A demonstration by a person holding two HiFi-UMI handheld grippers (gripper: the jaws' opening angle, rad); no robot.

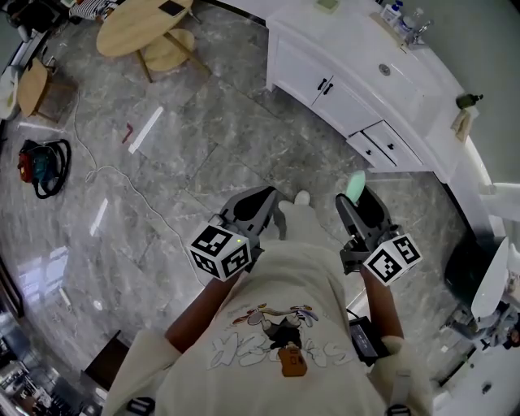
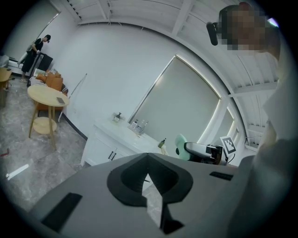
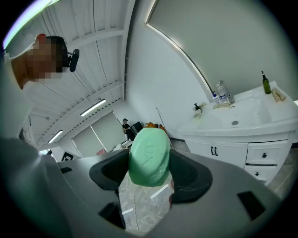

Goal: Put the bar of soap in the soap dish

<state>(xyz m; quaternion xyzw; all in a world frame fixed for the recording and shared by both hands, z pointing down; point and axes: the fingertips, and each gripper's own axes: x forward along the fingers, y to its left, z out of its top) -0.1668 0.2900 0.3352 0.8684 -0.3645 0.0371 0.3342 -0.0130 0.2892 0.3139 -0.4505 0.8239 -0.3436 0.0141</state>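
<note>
The green oval bar of soap (image 3: 149, 157) stands upright between the jaws of my right gripper (image 3: 150, 174), which is shut on it. In the head view the soap (image 1: 355, 185) pokes out past the right gripper (image 1: 359, 199), held at waist height over the floor. My left gripper (image 1: 262, 201) is beside it at the same height. Its jaws meet at the tips with nothing between them (image 2: 147, 160). The left gripper view also catches the soap (image 2: 180, 144) in the other gripper. The white vanity (image 1: 370, 57) with its sink (image 1: 384, 70) stands ahead to the right. I cannot pick out a soap dish.
Bottles (image 1: 400, 15) and a tap stand at the back of the vanity top. A dark dispenser bottle (image 1: 467, 101) sits at its right end. A round wooden table (image 1: 142, 24) is far left. A cable (image 1: 106, 175) and a tool (image 1: 41, 166) lie on the grey marble floor.
</note>
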